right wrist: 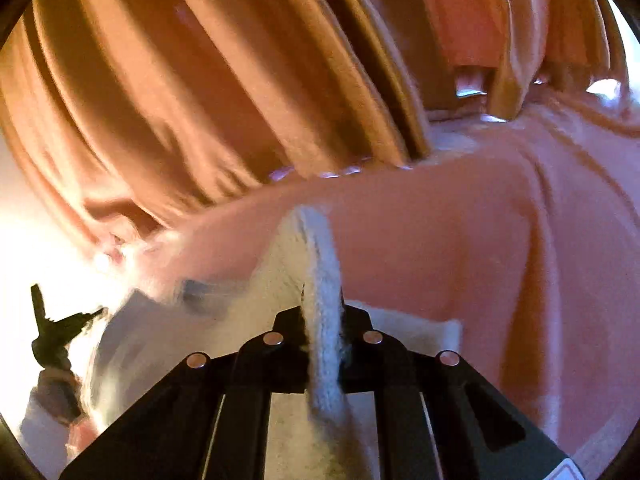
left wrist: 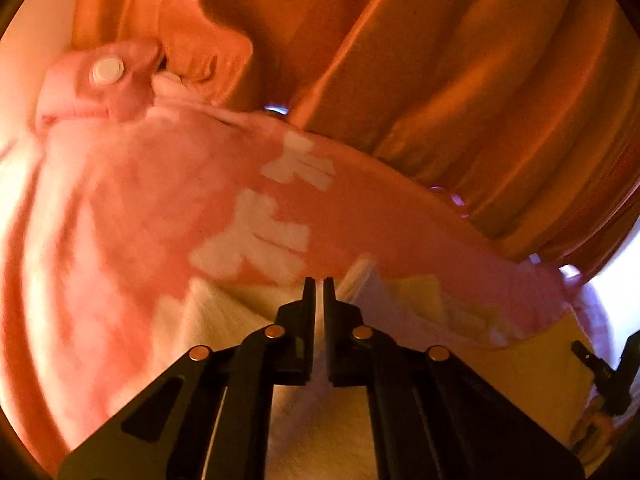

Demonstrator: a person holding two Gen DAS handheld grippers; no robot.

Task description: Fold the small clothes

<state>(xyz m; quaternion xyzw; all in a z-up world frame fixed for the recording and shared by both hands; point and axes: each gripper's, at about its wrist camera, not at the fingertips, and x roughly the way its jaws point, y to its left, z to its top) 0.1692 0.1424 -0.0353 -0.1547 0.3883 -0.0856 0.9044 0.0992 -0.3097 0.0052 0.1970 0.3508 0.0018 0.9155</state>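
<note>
- Cloth: a small pink garment (left wrist: pixel 168 200) with white marks and a round snap button (left wrist: pixel 107 71) lies spread in front of both claws.
- The left claw (left wrist: pixel 318 286) is closed tight at the garment's cream edge (left wrist: pixel 224 312); whether it pinches cloth is hard to tell.
- The right claw (right wrist: pixel 322 300) is squeezed on a fluffy cream fold (right wrist: pixel 316 248) of the garment.
- Orange cloth (right wrist: pixel 180 92) in long folds lies behind.

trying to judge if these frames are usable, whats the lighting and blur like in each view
Left wrist view: strong orange cast, left edge blown out, pink garment motion-smeared, left gripper sharp. Right wrist view: same warm cast, glare washing out the lower left, white fleece edge in the right gripper soft, fisheye bending the orange curtain.
</note>
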